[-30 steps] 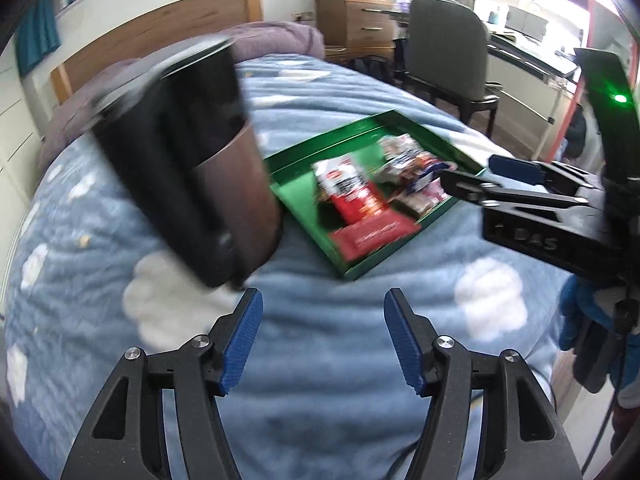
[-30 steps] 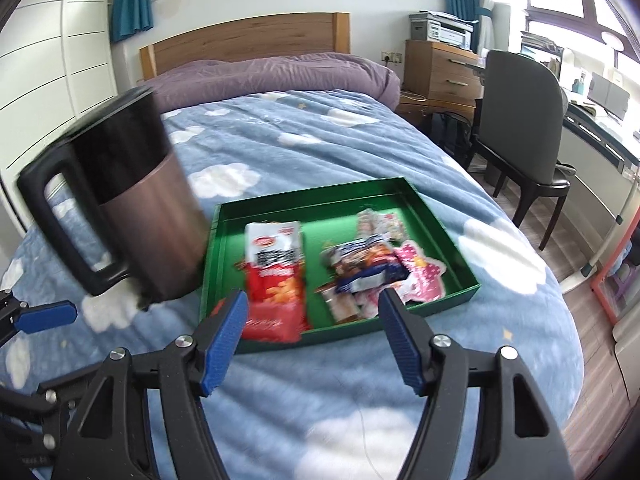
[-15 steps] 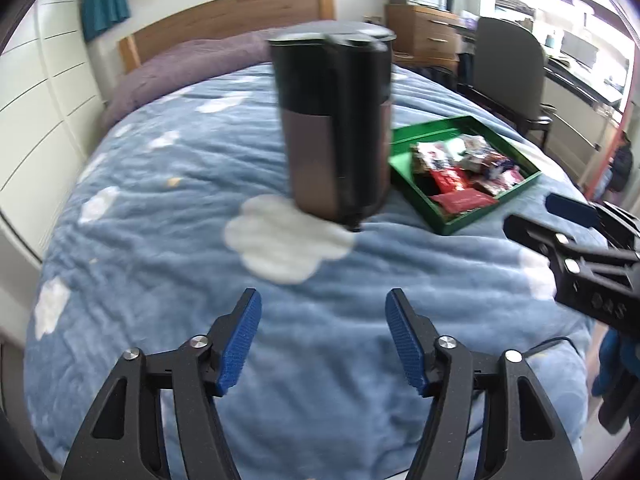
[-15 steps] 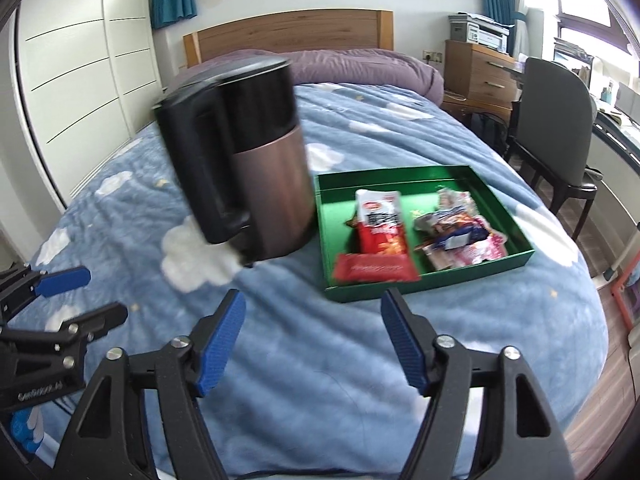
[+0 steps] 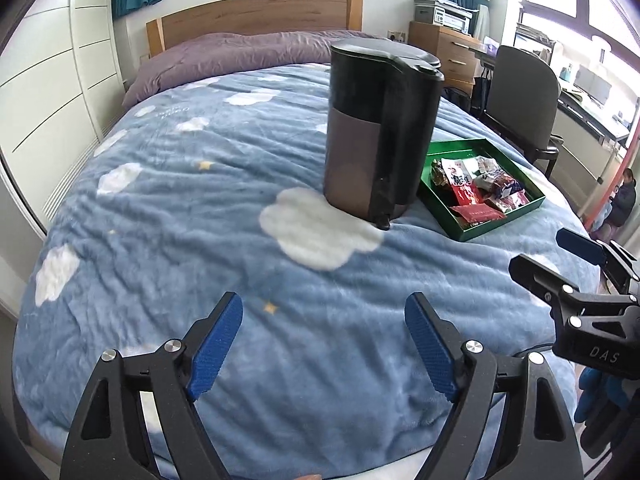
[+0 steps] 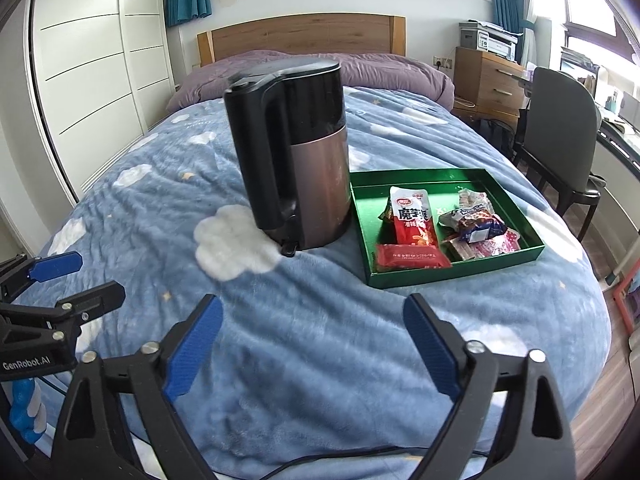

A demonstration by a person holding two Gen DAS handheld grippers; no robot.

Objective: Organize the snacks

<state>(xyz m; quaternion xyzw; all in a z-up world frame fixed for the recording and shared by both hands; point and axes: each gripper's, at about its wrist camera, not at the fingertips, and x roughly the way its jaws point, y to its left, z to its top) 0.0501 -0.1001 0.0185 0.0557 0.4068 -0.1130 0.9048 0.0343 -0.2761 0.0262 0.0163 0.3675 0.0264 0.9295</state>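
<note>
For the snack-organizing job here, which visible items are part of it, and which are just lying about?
Part of the job:
- green tray
- tall red snack packet
- flat red snack packet
- pile of mixed wrappers
- left gripper and right gripper, both open and empty

Just lying about:
- electric kettle, standing beside the tray
- cloud-print blanket
- desk chair

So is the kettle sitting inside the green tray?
No, the kettle stands upright on the blue blanket, just left of the green tray.
</note>
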